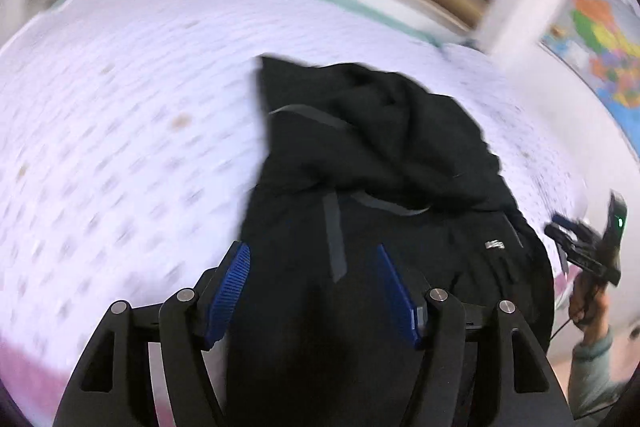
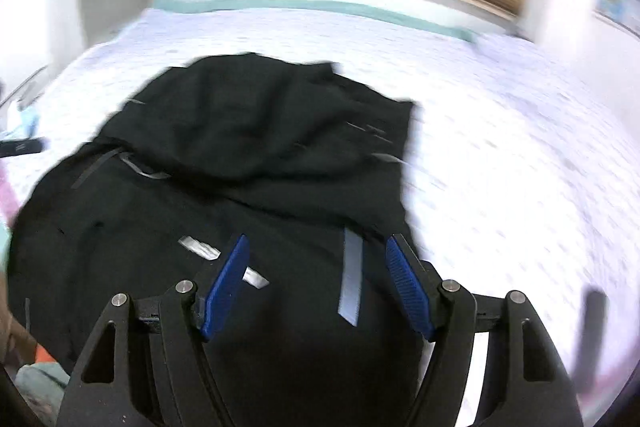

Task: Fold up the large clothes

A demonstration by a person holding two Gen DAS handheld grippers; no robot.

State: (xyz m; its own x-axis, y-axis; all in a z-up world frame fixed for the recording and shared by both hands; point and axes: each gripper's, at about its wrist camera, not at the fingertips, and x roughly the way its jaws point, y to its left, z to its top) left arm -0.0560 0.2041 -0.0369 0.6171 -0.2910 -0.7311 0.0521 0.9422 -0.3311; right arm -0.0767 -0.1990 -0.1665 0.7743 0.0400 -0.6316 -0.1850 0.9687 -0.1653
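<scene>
Two tools [image 1: 314, 287] [image 2: 316, 281] gaping, empty, black garment [image 1: 372, 163] lying lengthwise away across bed [image 1: 120, 99].

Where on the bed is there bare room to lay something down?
Free: bedspread left of the black garment, and the patch on its right up to the teal edge. Crowded: the middle, under the garment.

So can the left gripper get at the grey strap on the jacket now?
Probably yes. The left gripper stands open above the black jacket, and the grey strap lies bare just ahead of its fingers, with nothing over it.
</scene>
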